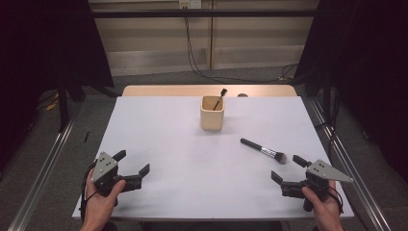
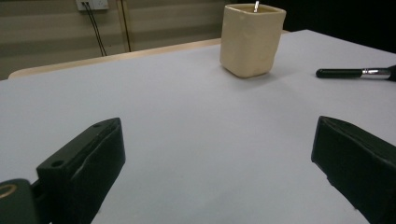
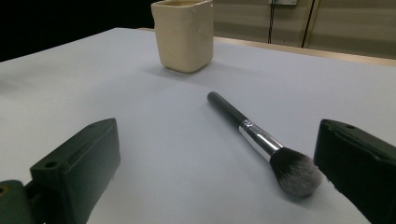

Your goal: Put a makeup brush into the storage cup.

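Pale grey desk (image 1: 192, 159) top, pretty bare, with a cream cup (image 1: 212, 112) sitting toward the far middle. A small brush (image 1: 220, 98) stands inside it, leaning toward the far right corner of the cup, dark tip poking out over the rim.

The main thing here is the big brush (image 1: 264, 151) lying flat on the desk, to the right of and nearer than the cup, well apart from it. Black handle points up-left toward the cup, silver ferrule in the middle, fluffy dark bristles at the near-right end. In the right claw view the bristles sit just beside the right-hand jaw, close but I can't tell if they touch; the handle runs away toward the cup.

Right claw (image 1: 288, 169) is down at the near right edge of the desk, held in a hand (image 1: 323, 207), jaws spread wide and nothing between them. It's near the bristle end of the big brush.

Left claw (image 1: 132, 162) is at the near left, also held in a hand (image 1: 102, 199), jaws spread wide too, empty, with bare desk between them. From its own view the cup is up ahead and the big brush's handle shows off to the right, well away.
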{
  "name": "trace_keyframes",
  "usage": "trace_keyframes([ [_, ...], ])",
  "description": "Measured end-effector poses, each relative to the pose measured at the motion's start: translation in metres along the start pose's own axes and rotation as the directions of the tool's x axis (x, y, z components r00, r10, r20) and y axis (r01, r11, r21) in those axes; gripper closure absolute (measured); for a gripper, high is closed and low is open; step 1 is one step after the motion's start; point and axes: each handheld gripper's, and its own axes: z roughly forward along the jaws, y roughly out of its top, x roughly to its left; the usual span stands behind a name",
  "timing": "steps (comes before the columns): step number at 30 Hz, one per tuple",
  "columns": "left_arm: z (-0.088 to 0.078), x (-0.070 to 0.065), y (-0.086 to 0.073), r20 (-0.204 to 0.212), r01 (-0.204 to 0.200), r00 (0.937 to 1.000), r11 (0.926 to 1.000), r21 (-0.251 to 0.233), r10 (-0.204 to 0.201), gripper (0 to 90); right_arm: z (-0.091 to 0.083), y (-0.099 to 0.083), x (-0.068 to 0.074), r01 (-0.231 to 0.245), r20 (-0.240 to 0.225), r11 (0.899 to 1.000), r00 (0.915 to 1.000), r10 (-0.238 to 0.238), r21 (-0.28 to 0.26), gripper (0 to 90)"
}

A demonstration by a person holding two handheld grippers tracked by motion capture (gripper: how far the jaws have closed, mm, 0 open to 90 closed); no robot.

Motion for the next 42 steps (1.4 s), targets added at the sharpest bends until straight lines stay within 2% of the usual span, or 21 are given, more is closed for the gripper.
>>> trace_keyframes([
  [4, -0.001, 0.002, -0.007, -0.008, 0.017, 0.9998, 0.9998, 0.009, -0.017, 2.9, 0.001, 0.001, 0.000, -0.007, 0.003, 1.000, 1.0000, 0.007, -0.001, 0.1],
  [11, -0.006, 0.002, -0.004, -0.010, -0.004, 0.9999, 0.9999, -0.013, 0.004, 3.0, 0.001, 0.001, 0.000, -0.002, 0.004, 1.000, 1.0000, 0.002, -0.011, 0.2],
  [16, -0.007, 0.003, -0.005, -0.019, 0.001, 0.9998, 0.9999, -0.016, -0.001, 3.0, 0.002, 0.002, 0.001, -0.008, -0.001, 1.000, 1.0000, 0.008, -0.016, 0.1],
  [20, -0.006, 0.002, -0.004, -0.007, 0.003, 1.0000, 0.9999, -0.016, -0.003, 3.0, 0.004, 0.004, 0.001, 0.007, -0.013, 1.000, 0.9999, -0.007, -0.021, 0.0],
  [23, -0.005, 0.004, -0.006, -0.004, -0.004, 1.0000, 1.0000, -0.008, 0.004, 3.0, 0.007, 0.008, 0.001, 0.020, -0.017, 0.999, 0.9997, -0.021, -0.032, 0.0],
  [25, -0.005, 0.004, -0.006, -0.002, 0.010, 0.9999, 0.9998, -0.019, -0.010, 3.0, 0.010, 0.011, 0.001, 0.022, -0.019, 0.999, 0.9996, -0.023, -0.038, 0.0],
  [33, -0.011, 0.000, -0.004, -0.014, -0.001, 0.9999, 0.9995, -0.030, 0.000, 2.9, 0.022, 0.023, -0.001, 0.027, -0.038, 0.999, 0.9989, -0.028, -0.031, 0.0],
  [36, -0.012, 0.000, -0.003, -0.018, 0.003, 0.9998, 0.9994, -0.034, -0.003, 2.9, 0.026, 0.029, -0.004, 0.008, -0.044, 1.000, 0.9990, -0.009, -0.025, 0.0],
  [42, -0.012, -0.001, -0.003, -0.020, 0.004, 0.9998, 0.9997, -0.026, -0.004, 2.9, 0.035, 0.042, -0.012, 0.002, -0.053, 1.000, 0.9986, -0.003, -0.024, 0.0],
])
